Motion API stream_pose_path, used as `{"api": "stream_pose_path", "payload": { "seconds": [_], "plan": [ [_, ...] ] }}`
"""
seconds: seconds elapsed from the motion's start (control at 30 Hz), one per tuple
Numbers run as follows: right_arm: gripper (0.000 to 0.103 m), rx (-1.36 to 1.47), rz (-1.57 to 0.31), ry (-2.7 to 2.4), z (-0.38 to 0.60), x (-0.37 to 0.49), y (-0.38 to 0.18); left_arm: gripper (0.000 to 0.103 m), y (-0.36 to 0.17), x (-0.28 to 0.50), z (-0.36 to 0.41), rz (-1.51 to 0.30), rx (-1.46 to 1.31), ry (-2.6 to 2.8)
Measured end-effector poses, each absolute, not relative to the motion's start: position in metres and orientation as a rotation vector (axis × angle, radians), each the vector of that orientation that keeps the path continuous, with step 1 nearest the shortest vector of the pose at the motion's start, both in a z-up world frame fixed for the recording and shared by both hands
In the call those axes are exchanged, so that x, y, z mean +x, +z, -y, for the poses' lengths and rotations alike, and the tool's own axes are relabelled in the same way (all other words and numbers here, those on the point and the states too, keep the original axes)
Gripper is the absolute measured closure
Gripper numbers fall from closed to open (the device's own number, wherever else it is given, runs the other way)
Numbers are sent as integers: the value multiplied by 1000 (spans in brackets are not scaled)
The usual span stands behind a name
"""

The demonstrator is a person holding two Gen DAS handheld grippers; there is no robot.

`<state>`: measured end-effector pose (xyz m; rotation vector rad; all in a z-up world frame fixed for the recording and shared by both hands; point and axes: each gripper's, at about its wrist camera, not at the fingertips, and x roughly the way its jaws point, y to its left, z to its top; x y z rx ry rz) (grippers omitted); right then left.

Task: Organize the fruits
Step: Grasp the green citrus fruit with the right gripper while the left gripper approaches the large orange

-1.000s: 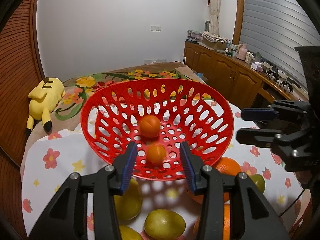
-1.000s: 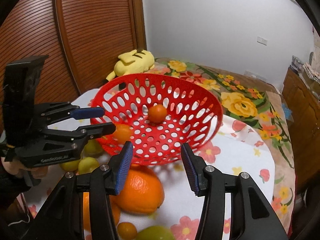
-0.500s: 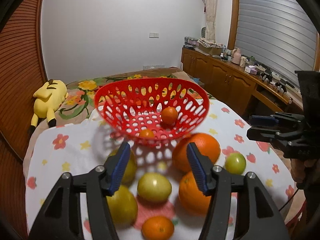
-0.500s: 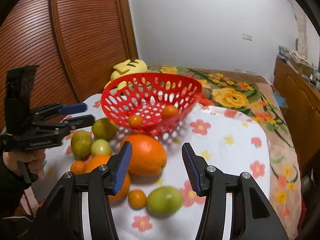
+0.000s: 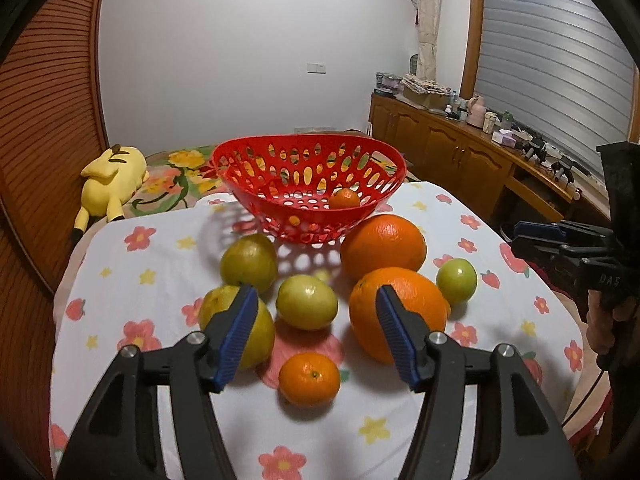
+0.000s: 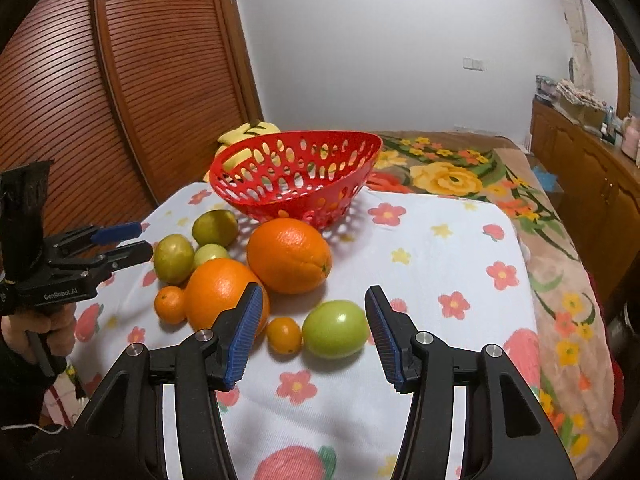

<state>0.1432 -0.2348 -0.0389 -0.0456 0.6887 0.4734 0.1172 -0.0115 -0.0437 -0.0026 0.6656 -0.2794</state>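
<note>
While left fingers point(image 5: 244, 320) opening, empty, small orange point(image 5: 309, 379) lies between, below.

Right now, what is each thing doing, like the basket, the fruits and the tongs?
Red basket: upright on the cloth, two small oranges inside.
Big oranges: two, lying loose on the cloth.
Green fruits: loose on the cloth.
Small orange: on the cloth, outside the basket.
Left tongs: opening, nothing gripped.
Right tongs: open, nothing gripped.

Glossy red plastic basket point(image 5: 308, 184) – perforated, matt floral cloth tablecloth point(image 5: 160, 264), dimpled oranges point(image 5: 382, 246), slatted wood doors point(image 6: 120, 80)
</note>
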Motion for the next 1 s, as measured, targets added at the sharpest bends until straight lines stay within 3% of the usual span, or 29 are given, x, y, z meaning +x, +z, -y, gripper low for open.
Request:
{"api": "stream_pose_path", "payload": {
  "seconds": [0.17,1.0],
  "plan": [
    [47,-52,-702,474,232,142,-48,32,-49,112,12,-667,-11,-278],
    [41,-76,-810,424,222,182,-106,31,-67,121,53,-695,2,-352]
  ]
}}
